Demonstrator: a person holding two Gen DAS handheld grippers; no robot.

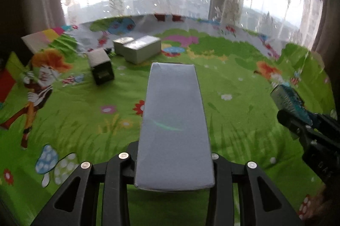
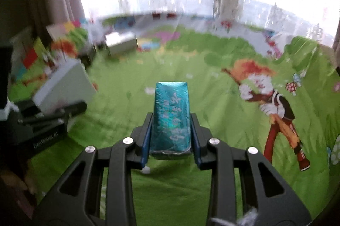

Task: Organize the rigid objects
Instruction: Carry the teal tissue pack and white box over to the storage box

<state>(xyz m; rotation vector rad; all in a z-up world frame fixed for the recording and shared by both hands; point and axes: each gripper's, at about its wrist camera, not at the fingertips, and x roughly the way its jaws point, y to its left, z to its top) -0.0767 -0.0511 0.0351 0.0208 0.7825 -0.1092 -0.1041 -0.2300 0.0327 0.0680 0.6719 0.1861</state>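
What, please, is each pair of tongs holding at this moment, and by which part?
The left tongs clamp a grey box by the long sides of its near end. The right tongs clamp a shiny teal box the same way.

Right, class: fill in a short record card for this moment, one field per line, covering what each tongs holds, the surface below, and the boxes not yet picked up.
left tongs: shut on a long grey box
right tongs: shut on a shiny teal box
surface: green cartoon-print cloth, with a window and sheer curtain behind
boxes lying loose: two silver-grey boxes side by side at the far left, a dark box just in front of them
both held boxes: lifted clear of the cloth
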